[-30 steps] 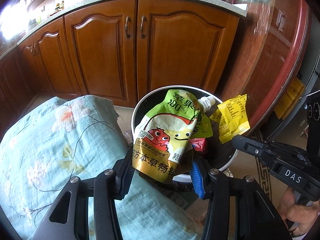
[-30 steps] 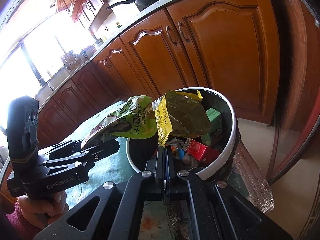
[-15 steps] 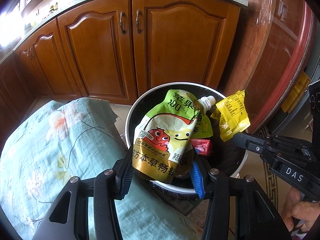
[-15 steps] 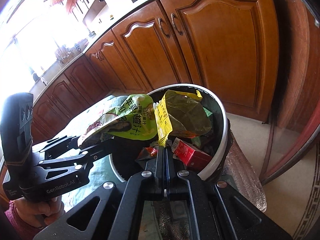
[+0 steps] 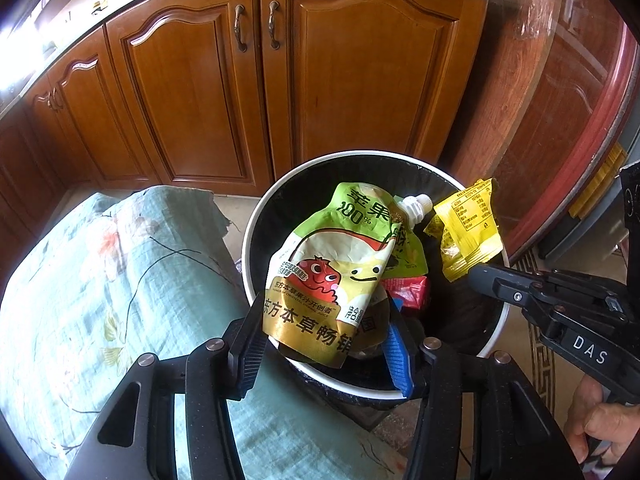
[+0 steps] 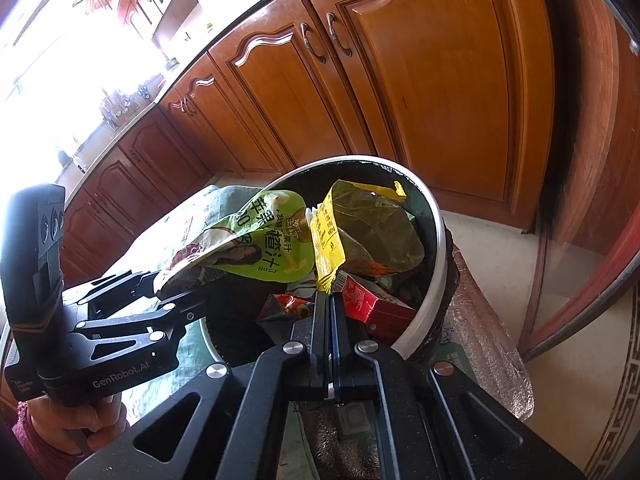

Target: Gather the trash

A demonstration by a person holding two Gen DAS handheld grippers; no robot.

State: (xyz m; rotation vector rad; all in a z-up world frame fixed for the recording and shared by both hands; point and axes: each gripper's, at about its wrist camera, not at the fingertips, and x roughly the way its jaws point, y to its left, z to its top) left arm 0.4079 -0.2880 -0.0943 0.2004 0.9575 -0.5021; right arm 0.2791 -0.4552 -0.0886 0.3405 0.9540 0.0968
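Juice pouch, green with a white spout, is held over the mouth of the white-rimmed trash bin, its gold lower edge lying between the fingers of the left gripper, whose jaws are opening around it; a yellow wrapper is pinched above the same bin by the right gripper, which is clenched tight on its bottom edge; a red carton is seen inside the bin; a floral green cloth lies just beside the bin; brown wooden cabinets stand behind.
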